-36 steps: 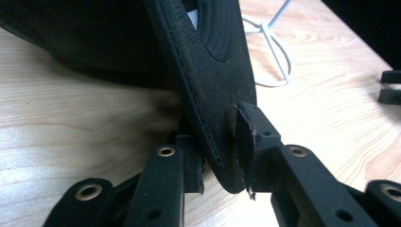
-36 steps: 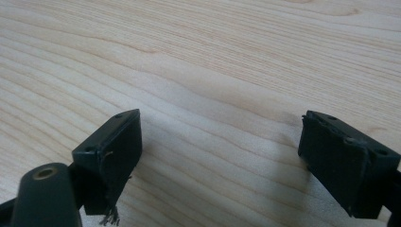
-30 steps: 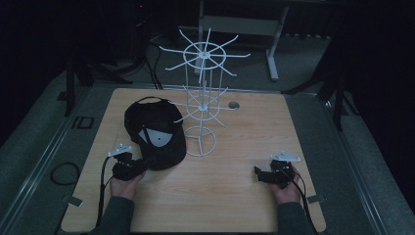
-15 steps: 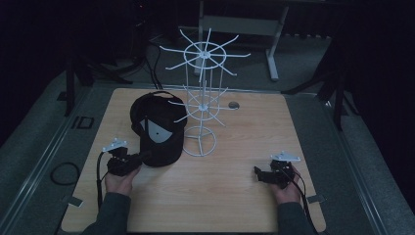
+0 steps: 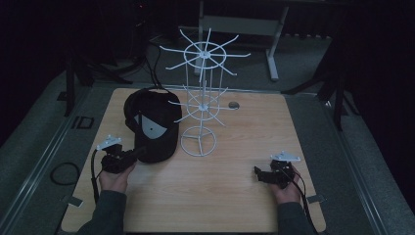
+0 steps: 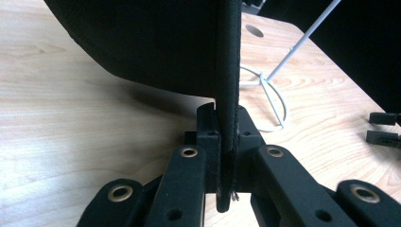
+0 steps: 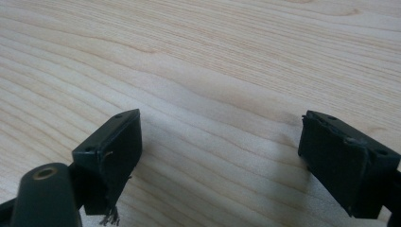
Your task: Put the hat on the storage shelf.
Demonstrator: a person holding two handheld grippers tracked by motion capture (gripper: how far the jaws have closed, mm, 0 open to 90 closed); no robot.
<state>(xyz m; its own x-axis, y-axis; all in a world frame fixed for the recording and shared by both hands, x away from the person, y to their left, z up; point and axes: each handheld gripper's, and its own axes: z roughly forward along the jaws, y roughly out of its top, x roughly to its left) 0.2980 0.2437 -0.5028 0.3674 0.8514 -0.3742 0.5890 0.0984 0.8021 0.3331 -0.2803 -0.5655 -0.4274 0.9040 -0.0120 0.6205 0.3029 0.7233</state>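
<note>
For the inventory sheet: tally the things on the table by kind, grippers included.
Black fabric baseball cap: 1
White wire display rack with hooks: 1
Black handheld two-jaw grippers, left gripper and right gripper: 2
Total: 4

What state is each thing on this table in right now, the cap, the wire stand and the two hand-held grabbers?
Black cap: brim pinched, crown tilted up.
White wire rack: upright, hooks bare.
Left gripper: shut on the cap's brim.
Right gripper: open, holding nothing, low over the table.
</note>
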